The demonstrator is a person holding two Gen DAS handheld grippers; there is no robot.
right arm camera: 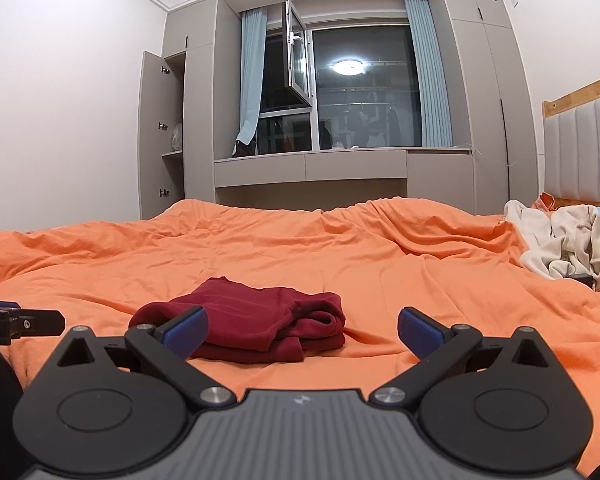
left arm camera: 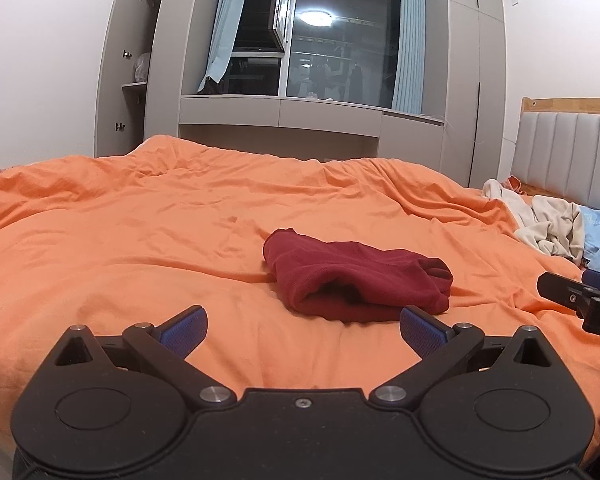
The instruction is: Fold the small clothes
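Right now your left tool (left arm camera: 303, 330) is released, its blue pads (left arm camera: 184, 329) spread wide over bare orange sheet with nothing between them. Your right tool (right arm camera: 302, 331) is released too, pads (right arm camera: 419, 330) equally far apart. Neither touches any cloth. Each tool shows up only partly in the other's camera: a black sliver of the right one enters at the right edge of the left view, and a sliver of the left one at the left edge of the right view, both cut off by the frame.

Just ahead of both tools lies the dark red garment (left arm camera: 352, 278), folded into a compact bundle on the orange bed cover (left arm camera: 120, 248). In the right view the left pad overlaps its near corner (right arm camera: 252, 326), so that edge is hidden from you. You cannot tell what kind of garment it is.

Further out, near the padded headboard (left arm camera: 572, 152), a crumpled cream garment (right arm camera: 560, 242) sits beside something light blue that the frame cuts off. Beyond the bed stand grey cabinets (right arm camera: 160, 132) and a dark window (right arm camera: 364, 92).
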